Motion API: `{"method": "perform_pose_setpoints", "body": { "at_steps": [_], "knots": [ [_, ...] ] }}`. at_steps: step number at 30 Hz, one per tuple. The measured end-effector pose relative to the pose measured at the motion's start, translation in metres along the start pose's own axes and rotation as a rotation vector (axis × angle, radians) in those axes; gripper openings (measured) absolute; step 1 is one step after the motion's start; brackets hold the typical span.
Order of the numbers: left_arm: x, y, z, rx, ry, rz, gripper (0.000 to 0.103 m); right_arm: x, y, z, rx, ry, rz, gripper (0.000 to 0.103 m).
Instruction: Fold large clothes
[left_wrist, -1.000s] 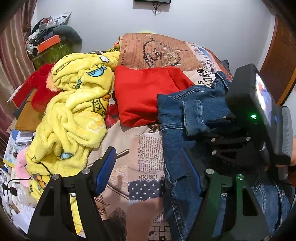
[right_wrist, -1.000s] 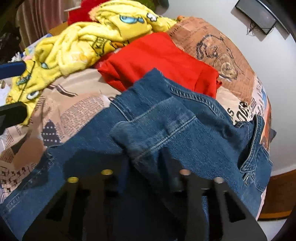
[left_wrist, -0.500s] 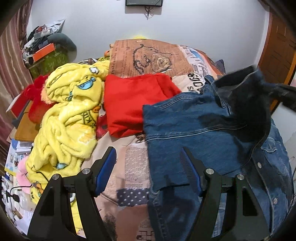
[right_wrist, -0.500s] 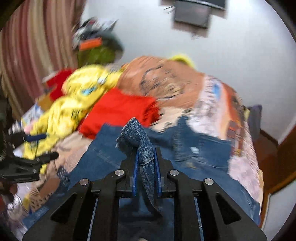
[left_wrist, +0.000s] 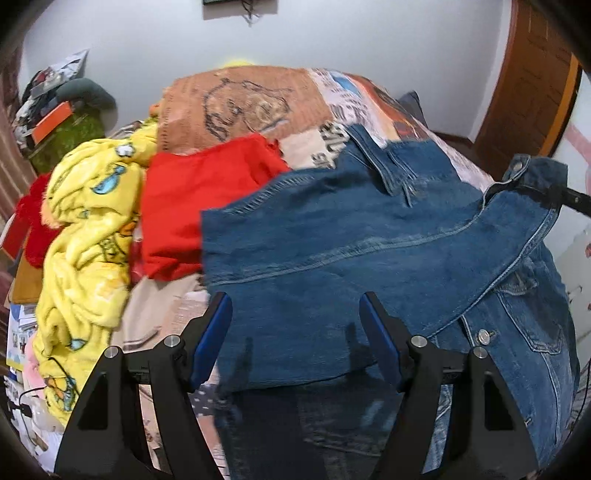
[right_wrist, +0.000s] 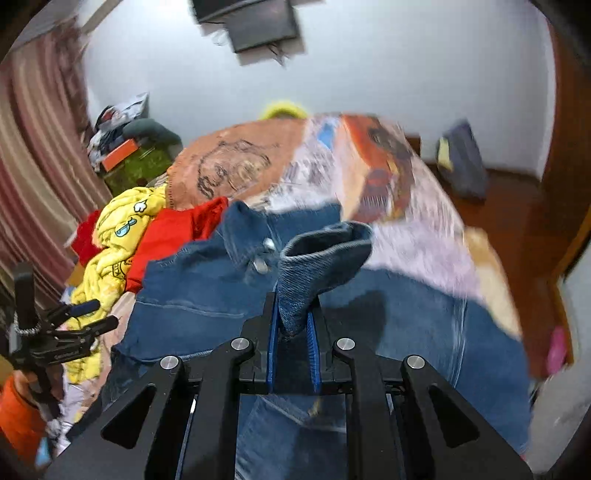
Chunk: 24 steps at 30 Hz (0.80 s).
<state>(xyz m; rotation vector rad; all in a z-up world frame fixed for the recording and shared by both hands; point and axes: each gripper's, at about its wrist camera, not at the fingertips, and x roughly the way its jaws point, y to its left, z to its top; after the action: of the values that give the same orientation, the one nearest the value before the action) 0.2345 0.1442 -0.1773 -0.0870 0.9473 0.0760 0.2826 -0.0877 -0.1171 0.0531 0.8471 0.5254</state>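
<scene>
A blue denim jacket lies spread over the patchwork bedspread. My left gripper hovers open above the jacket's near hem, with nothing between its blue pads. In the right wrist view my right gripper is shut on a bunched fold of the denim jacket, lifted clear of the bed. The rest of the garment hangs and trails below it. The left gripper shows small at the left edge there. At the right edge of the left wrist view the raised jacket corner is pulled taut.
A red garment lies left of the jacket, and a yellow fleece blanket is piled further left. Cluttered shelves stand in the far left corner, a wooden door at the right. A dark bag sits on the floor.
My right gripper closed on a denim fold, rolled upright and lifted it up and to the right, opening the jacket out. My left gripper slid sideways over the jacket and stayed open.
</scene>
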Motion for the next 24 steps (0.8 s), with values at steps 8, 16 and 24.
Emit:
{"method": "perform_pose_setpoints", "body": {
  "at_steps": [8,16,24],
  "knots": [
    [0.024,-0.024,-0.011,0.027,0.095,-0.025,0.070,-0.005,-0.031,-0.006,0.099,-0.013,0.046,0.012],
    [0.030,-0.039,-0.016,0.054,0.110,-0.041,0.070,-0.013,-0.039,-0.021,0.055,-0.015,-0.019,0.013],
    [0.038,-0.038,-0.023,0.038,0.126,-0.059,0.072,0.021,-0.069,-0.059,0.128,0.145,-0.075,0.014]
  ]
}}
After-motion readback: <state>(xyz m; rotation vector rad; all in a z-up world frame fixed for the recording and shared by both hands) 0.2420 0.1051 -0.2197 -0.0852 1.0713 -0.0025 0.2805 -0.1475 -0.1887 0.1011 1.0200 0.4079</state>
